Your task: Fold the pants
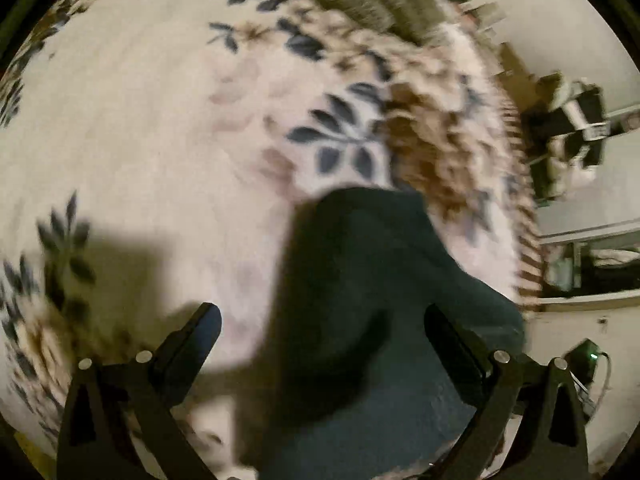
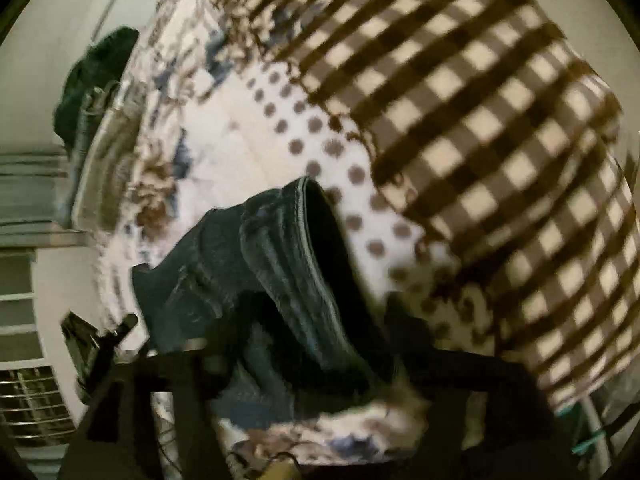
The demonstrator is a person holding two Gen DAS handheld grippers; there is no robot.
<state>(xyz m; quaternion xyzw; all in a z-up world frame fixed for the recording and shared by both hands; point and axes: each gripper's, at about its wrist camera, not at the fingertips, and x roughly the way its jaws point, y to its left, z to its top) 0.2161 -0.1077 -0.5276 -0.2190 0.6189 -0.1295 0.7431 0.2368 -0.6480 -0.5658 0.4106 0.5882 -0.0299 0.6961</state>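
Dark blue denim pants [image 1: 380, 320] lie on a cream bedspread with blue leaves [image 1: 160, 120]. In the left wrist view my left gripper [image 1: 320, 344] is open, one finger [image 1: 192, 344] over the bedspread and the other finger [image 1: 456, 344] over the pants, holding nothing. In the right wrist view the pants [image 2: 280, 264] are bunched, with a stitched hem or waistband edge raised. My right gripper [image 2: 304, 356] is blurred and dark. The denim passes between its fingers, but the jaw state is unclear.
A brown-and-cream checked blanket [image 2: 480, 140] and a dotted cloth [image 2: 320, 148] cover the bed at right. A dark green garment [image 2: 96, 80] hangs at the bed's far edge. Shelving and dark boxes [image 1: 572, 132] stand by the wall. A wire rack [image 2: 32, 404] is at lower left.
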